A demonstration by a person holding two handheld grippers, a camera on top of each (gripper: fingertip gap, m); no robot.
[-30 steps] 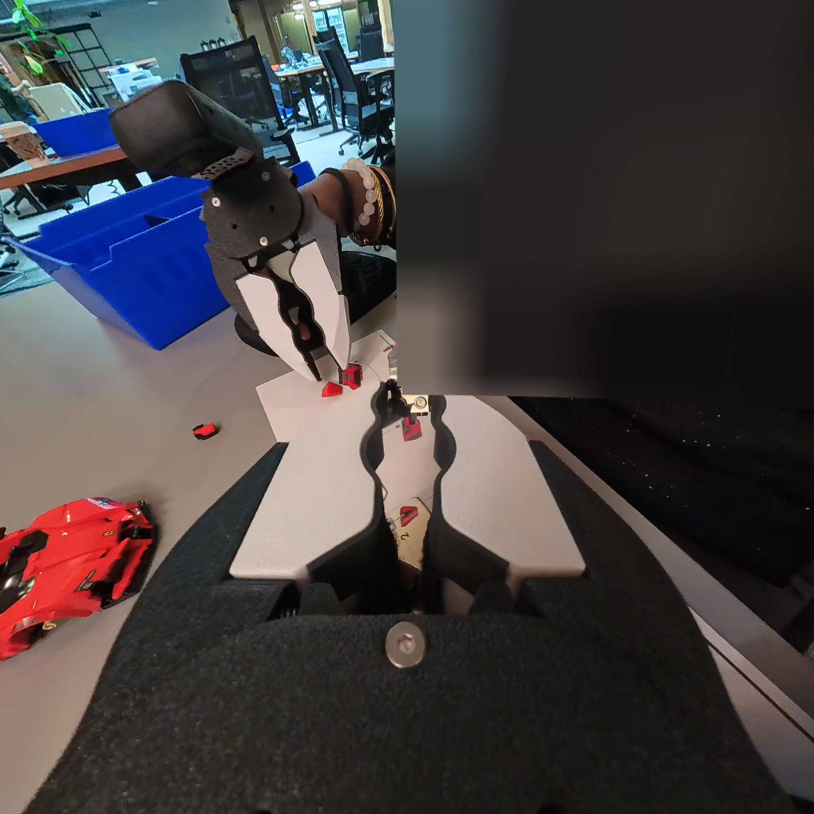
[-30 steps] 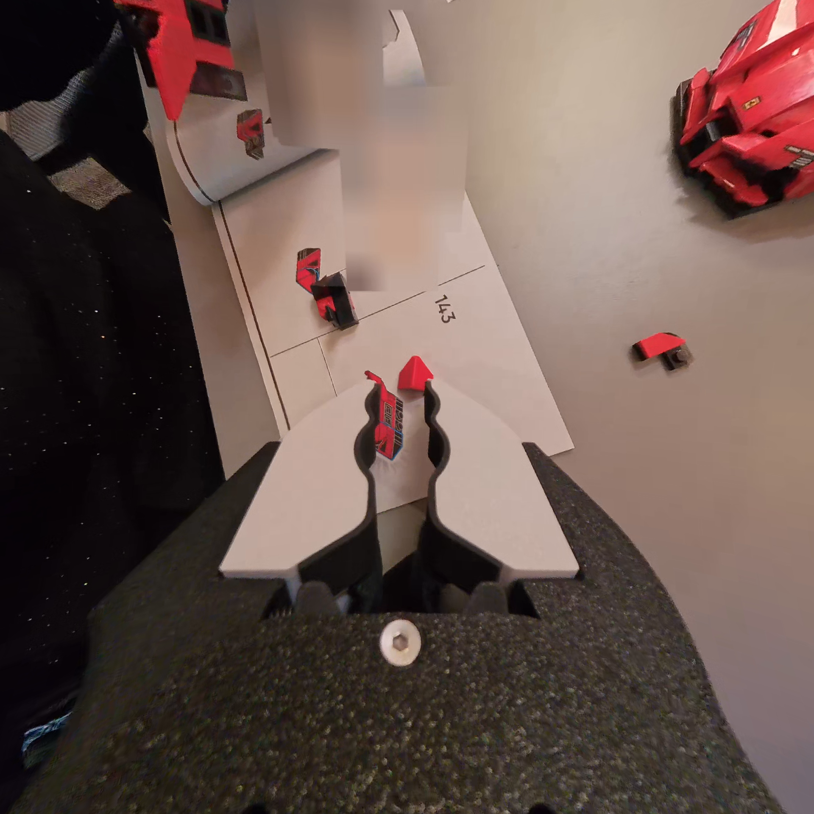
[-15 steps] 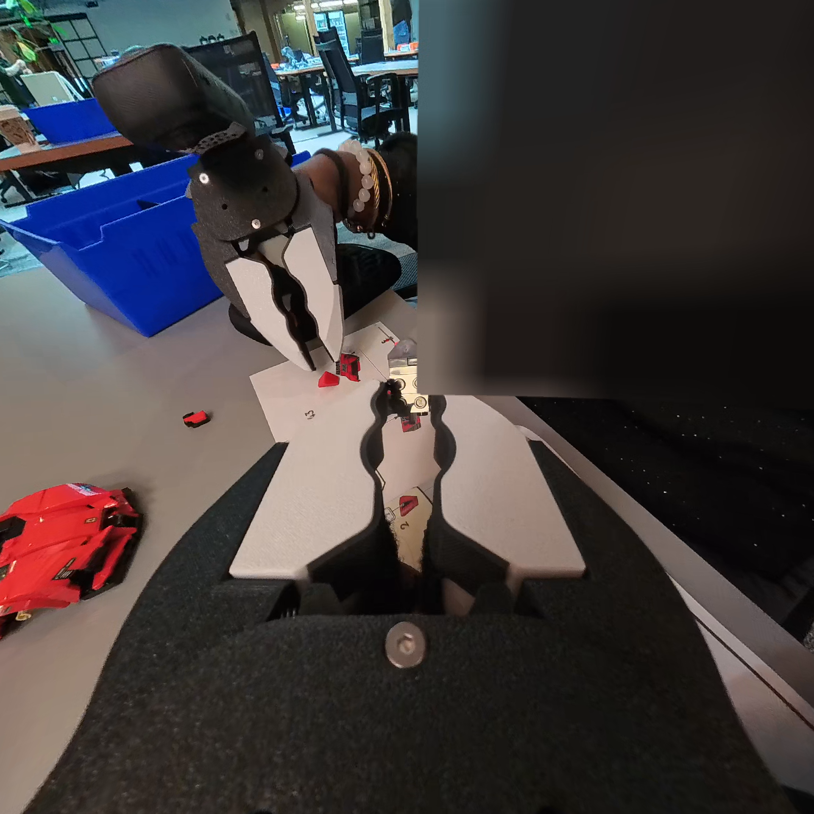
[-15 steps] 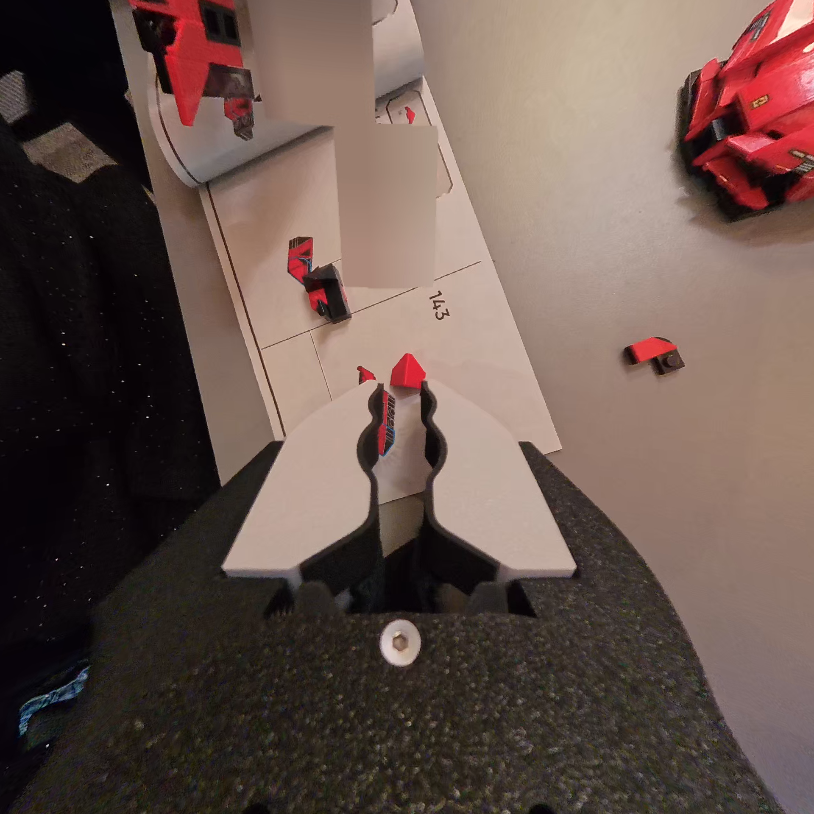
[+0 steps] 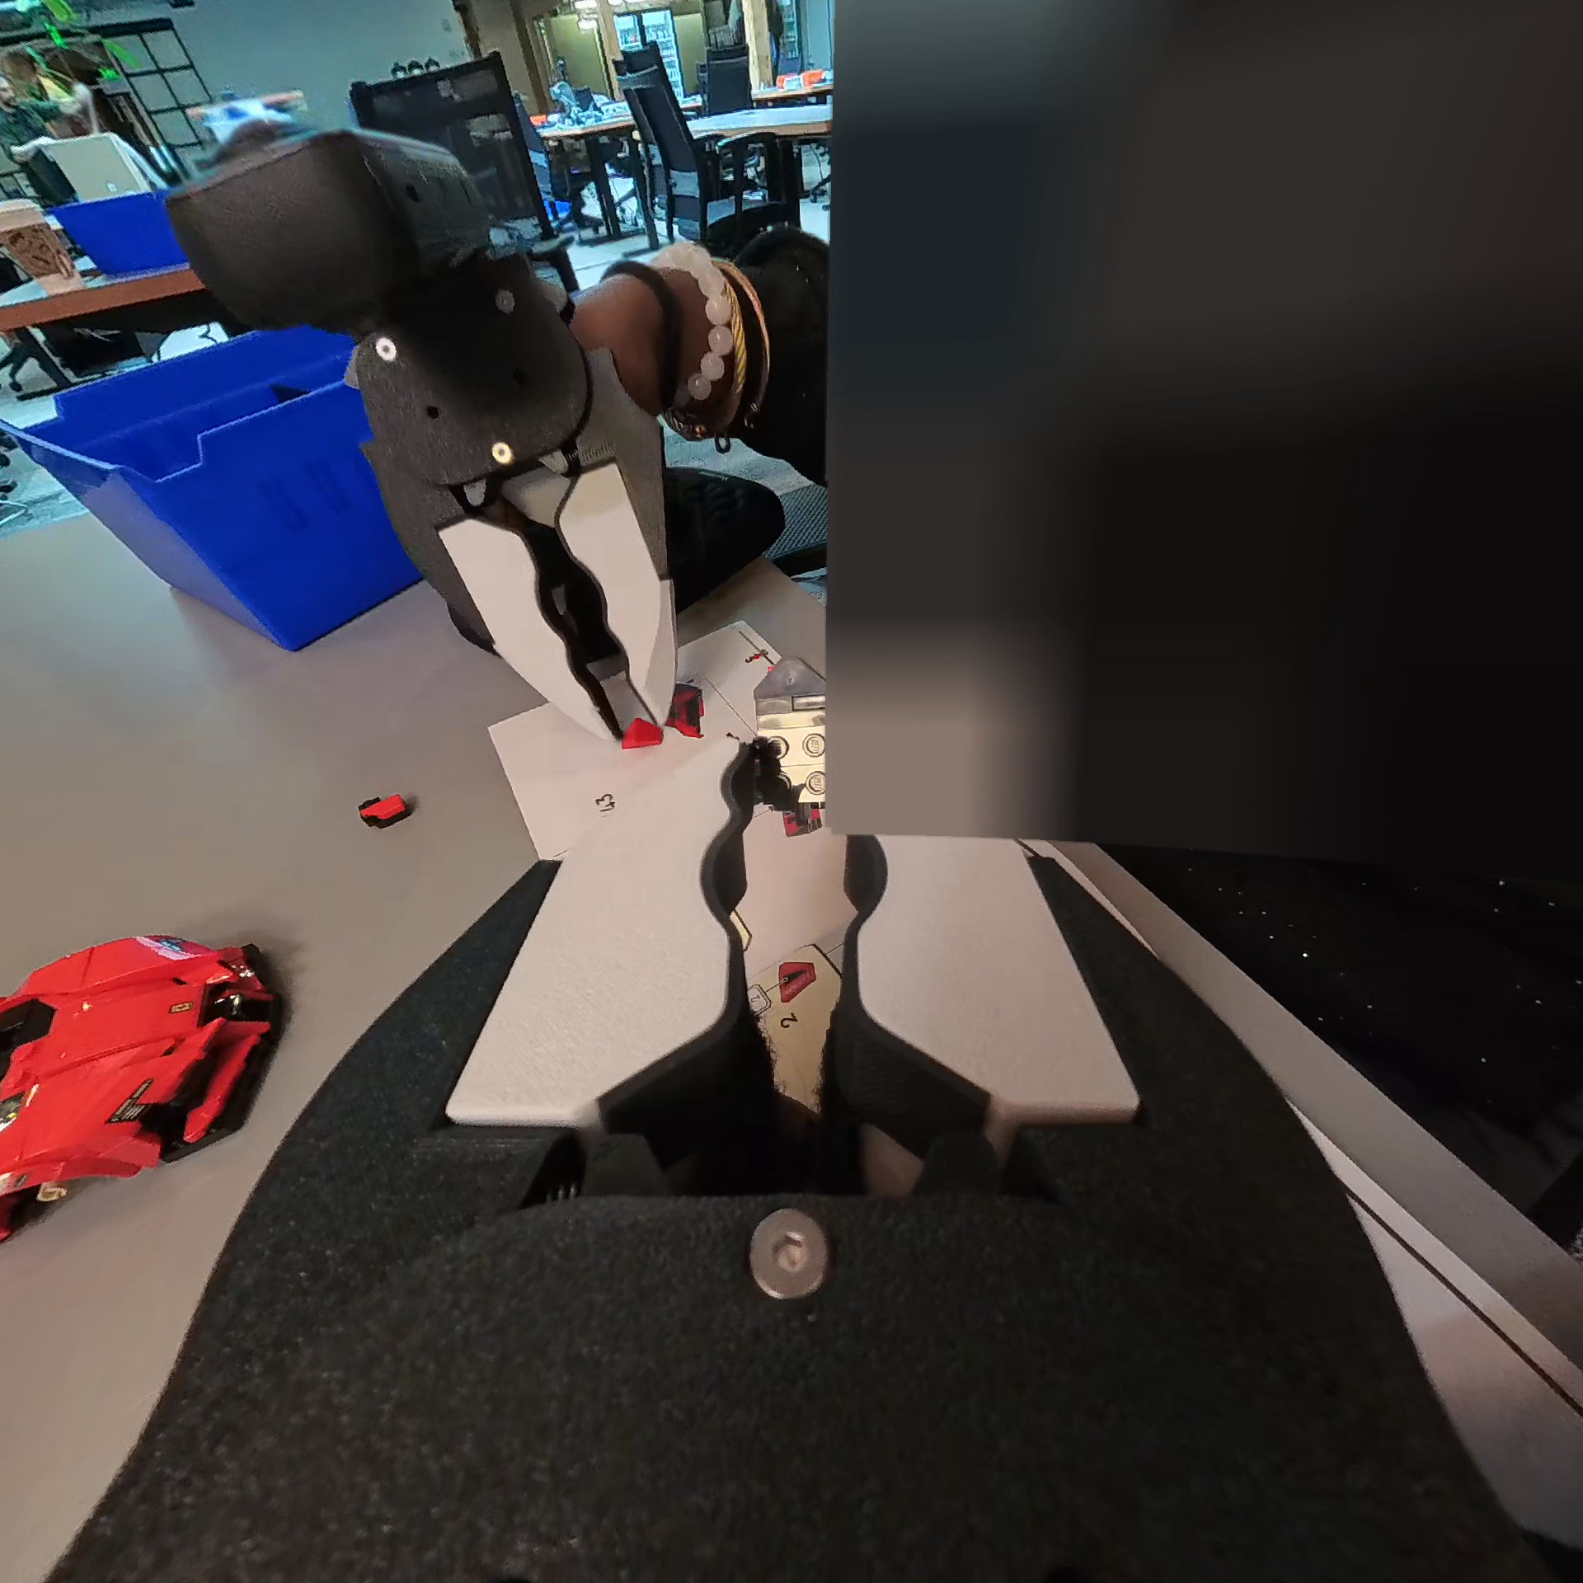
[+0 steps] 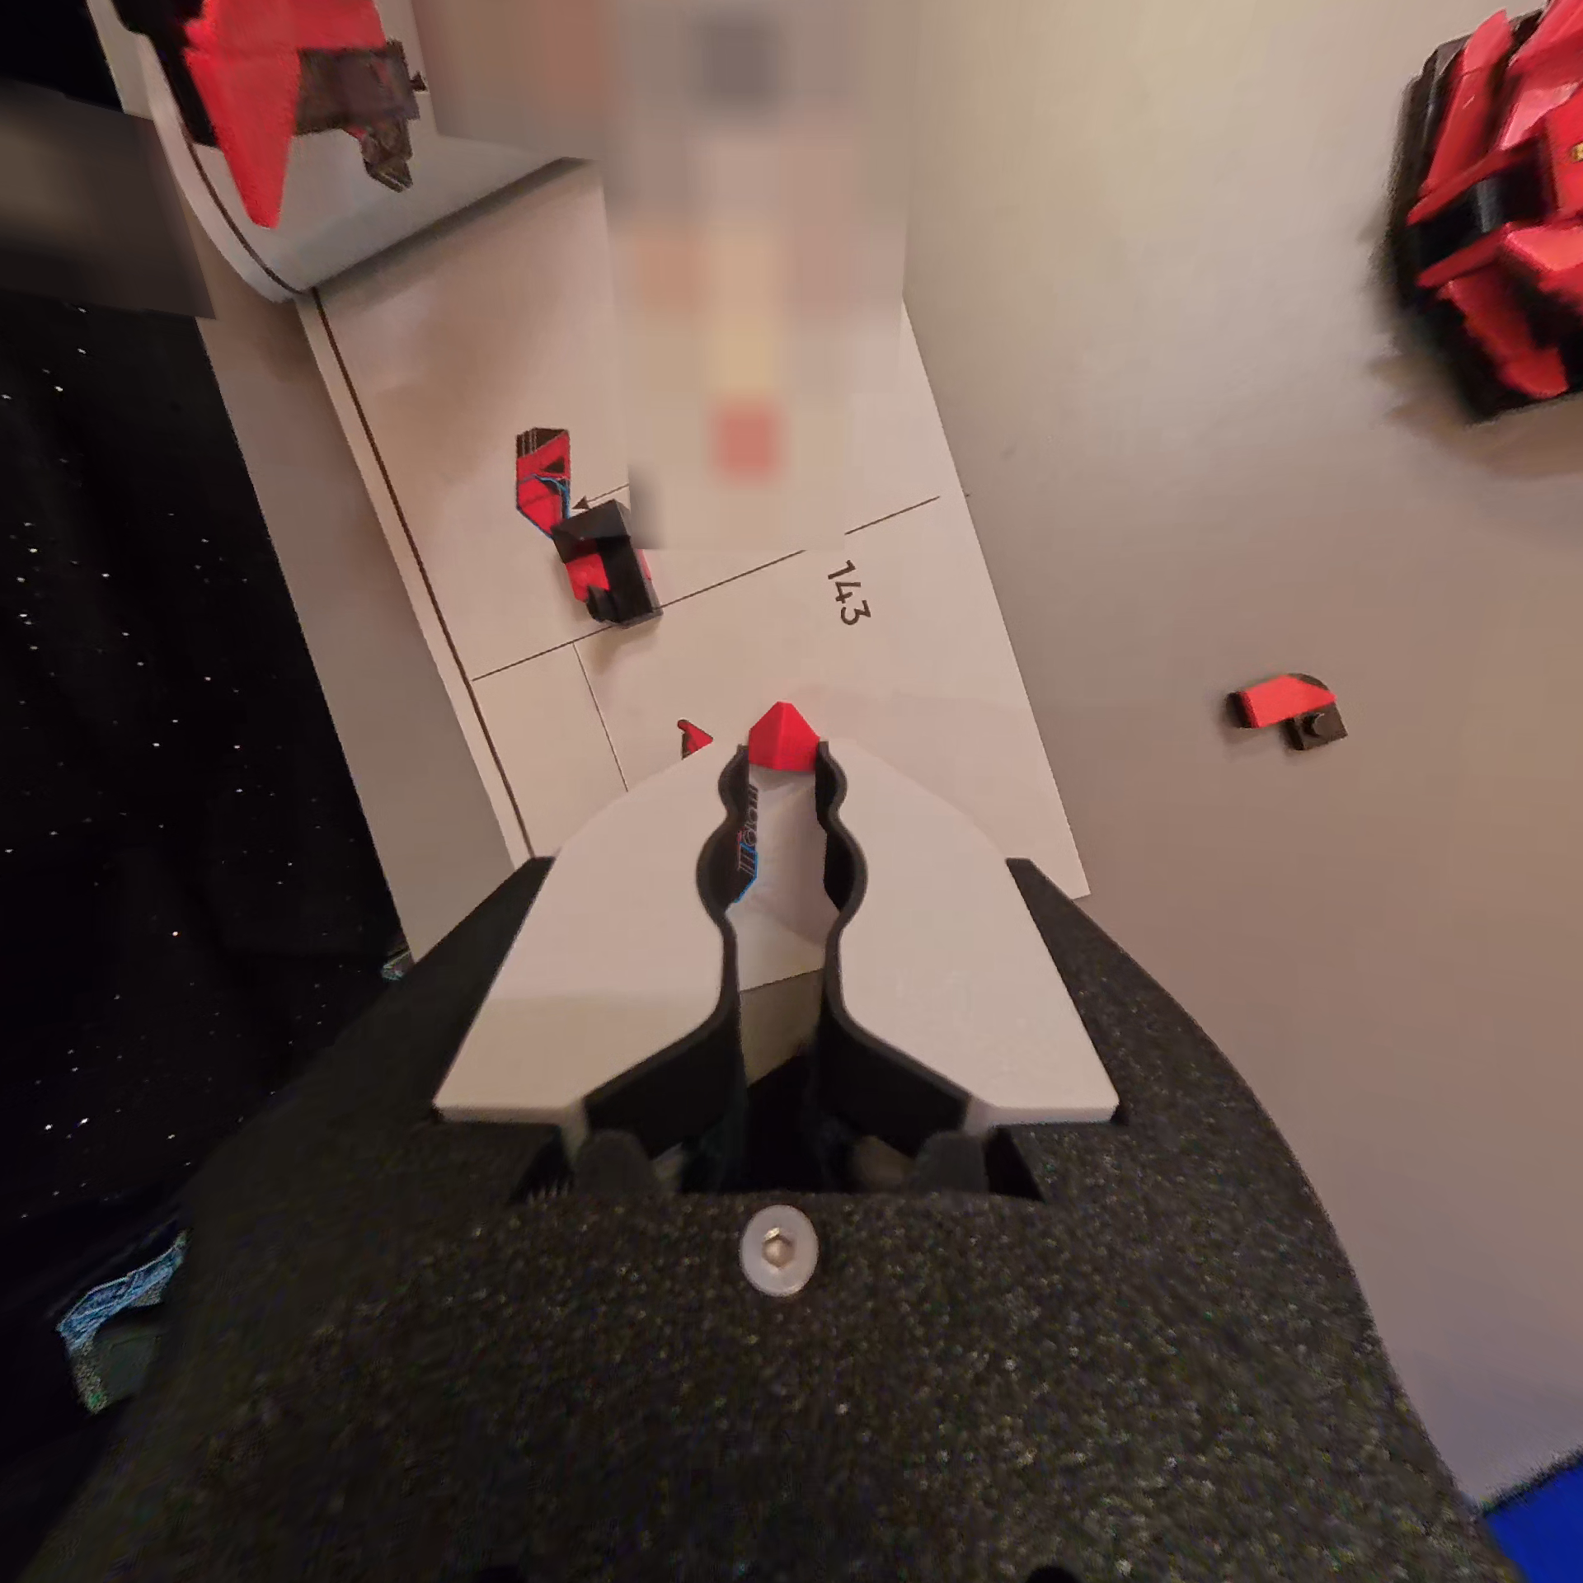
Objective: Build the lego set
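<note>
Right gripper (image 6: pixel 779 754): I have come down onto the instruction booklet (image 6: pixel 925 685); my jaws, a small gap apart, now bracket the small red slope piece (image 6: pixel 779 735) at their tips. I cannot tell whether they already press it.
Change: half a second ago the piece lay just beyond my tips; now it sits between them, so the pick-up is about to happen.
Left gripper (image 5: pixel 792 801): jaws spread, holding nothing that I can see, over the near part of the booklet; its right tip is hidden by a blur patch.
Other parts: a red-and-black sub-assembly (image 6: pixel 610 565) lies farther along the page; a red-and-black piece (image 6: pixel 1289 713) lies on the worktop (image 6: pixel 1199 514) to the right.
Model: the red lego car (image 5: pixel 120 1054) sits well apart at near left in the left view.
Next: I judge a gentle squeeze, then a lift.
</note>
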